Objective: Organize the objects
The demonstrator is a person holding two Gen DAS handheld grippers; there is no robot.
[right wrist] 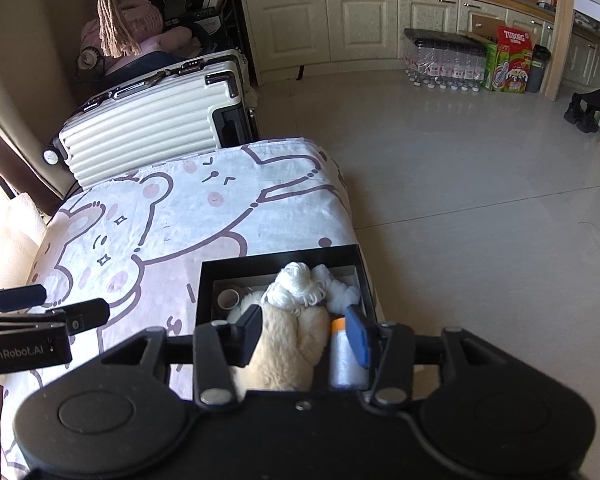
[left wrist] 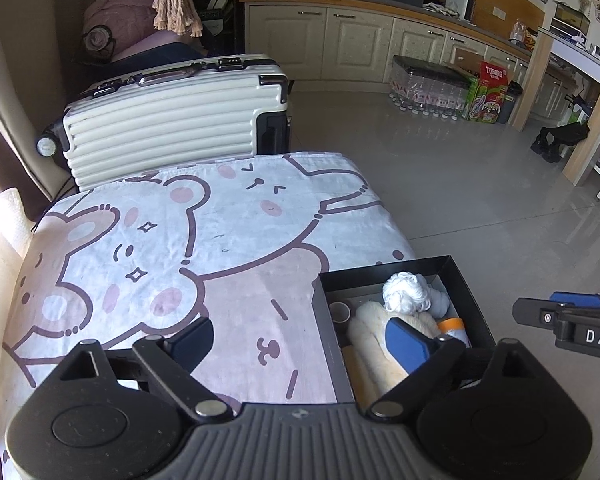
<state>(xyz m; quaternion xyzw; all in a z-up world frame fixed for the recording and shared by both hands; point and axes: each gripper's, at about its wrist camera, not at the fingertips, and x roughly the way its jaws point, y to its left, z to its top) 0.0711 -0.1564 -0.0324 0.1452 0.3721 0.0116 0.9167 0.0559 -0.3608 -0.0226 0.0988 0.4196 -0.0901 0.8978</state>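
Observation:
A black open box (left wrist: 384,266) (right wrist: 280,258) sits at the near right corner of a surface covered with a bear-print cloth (left wrist: 204,240). Inside lie a white yarn ball (left wrist: 404,292) (right wrist: 300,280), a cream fluffy plush (left wrist: 372,336) (right wrist: 292,352), a small cardboard roll (left wrist: 341,311) (right wrist: 229,299) and an orange-capped bottle (left wrist: 454,328) (right wrist: 346,364). My left gripper (left wrist: 300,340) is wide open over the cloth and the box's left wall, holding nothing. My right gripper (right wrist: 305,336) hovers above the box, partly open; the plush shows below its fingers, not gripped.
A cream ribbed suitcase (left wrist: 172,120) (right wrist: 148,128) stands behind the covered surface. To the right the cloth edge drops to a tiled floor (right wrist: 480,200). Cabinets (left wrist: 340,40), a pack of water bottles (left wrist: 428,88) and a green carton line the far wall.

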